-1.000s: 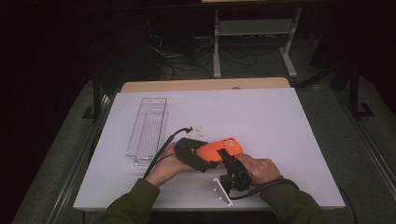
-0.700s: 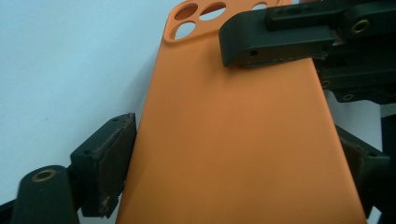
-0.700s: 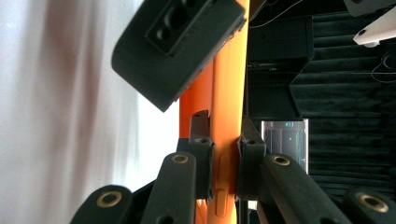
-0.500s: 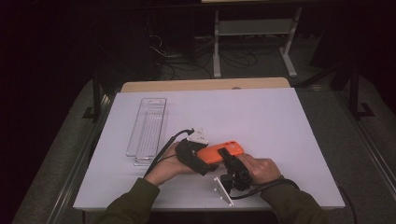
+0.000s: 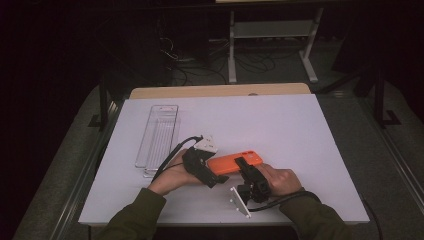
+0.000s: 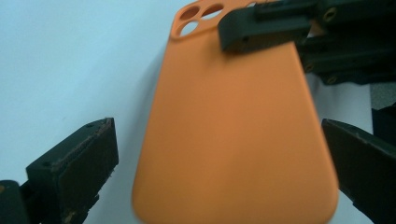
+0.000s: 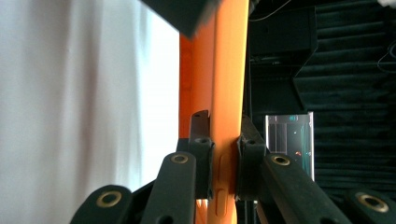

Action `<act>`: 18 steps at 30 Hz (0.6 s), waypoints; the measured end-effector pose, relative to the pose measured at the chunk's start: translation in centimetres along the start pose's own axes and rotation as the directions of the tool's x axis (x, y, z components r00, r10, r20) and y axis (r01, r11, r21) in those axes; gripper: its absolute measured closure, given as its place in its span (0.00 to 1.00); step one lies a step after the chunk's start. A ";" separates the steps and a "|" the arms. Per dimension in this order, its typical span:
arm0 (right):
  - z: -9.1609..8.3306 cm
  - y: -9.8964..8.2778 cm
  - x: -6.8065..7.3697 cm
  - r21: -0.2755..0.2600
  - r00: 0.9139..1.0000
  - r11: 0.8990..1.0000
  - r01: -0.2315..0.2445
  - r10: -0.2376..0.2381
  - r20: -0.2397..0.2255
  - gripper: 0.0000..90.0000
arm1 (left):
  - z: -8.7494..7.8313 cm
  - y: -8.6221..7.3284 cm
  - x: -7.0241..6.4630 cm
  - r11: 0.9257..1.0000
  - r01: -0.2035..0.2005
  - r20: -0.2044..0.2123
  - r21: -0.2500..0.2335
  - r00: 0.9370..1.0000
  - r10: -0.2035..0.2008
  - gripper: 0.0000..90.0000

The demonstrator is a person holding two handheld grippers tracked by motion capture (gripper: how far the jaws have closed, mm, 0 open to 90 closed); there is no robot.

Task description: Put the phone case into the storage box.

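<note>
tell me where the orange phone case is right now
In the high view the orange phone case sits near the table's front edge, between the open left tool and the right tool, which clamps its edge; the clear tray lies farther left.

The clear tray (image 5: 159, 134) blocks the far left, apparently alone; the white table (image 5: 300, 130) lies open.

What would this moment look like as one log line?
left gripper: open, jaws just opened | right gripper: shut on orange phone case | clear tray: untouched
</note>
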State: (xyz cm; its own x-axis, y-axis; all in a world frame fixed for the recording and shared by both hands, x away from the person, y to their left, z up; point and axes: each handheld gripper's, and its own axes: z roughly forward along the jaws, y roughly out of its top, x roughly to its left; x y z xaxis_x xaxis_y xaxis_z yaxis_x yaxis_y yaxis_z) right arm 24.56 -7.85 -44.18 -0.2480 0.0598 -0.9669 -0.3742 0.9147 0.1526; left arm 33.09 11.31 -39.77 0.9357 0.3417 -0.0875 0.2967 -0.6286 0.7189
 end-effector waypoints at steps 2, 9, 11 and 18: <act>0.0 -0.1 -0.1 0.005 1.000 1.000 -0.002 0.002 0.002 0.88 | -0.4 -0.2 0.3 1.000 0.005 -0.002 -0.001 1.000 -0.005 0.00; 0.2 -0.6 -0.4 0.027 1.000 0.999 -0.025 0.025 -0.008 0.88 | -1.5 -0.7 1.0 1.000 0.013 -0.016 -0.012 1.000 -0.013 0.00; 0.2 -0.7 -0.6 0.035 0.999 0.999 -0.013 0.014 -0.029 0.88 | -1.7 -0.8 1.1 1.000 0.021 -0.018 -0.011 1.000 -0.021 0.00; 0.5 -1.0 -0.8 0.057 0.996 0.996 -0.066 0.070 -0.062 0.88 | -2.2 -1.1 1.4 1.000 0.029 -0.033 0.000 0.999 -0.029 0.00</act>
State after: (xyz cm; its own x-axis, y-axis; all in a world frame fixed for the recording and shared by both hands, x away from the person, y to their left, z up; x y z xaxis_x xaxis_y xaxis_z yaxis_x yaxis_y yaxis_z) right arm 25.53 -8.60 -43.62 -0.3287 0.0982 -0.9393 -0.3054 0.9301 0.2041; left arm 33.70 14.00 -39.20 0.9200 0.3824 -0.0859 0.3239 -0.6184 0.7160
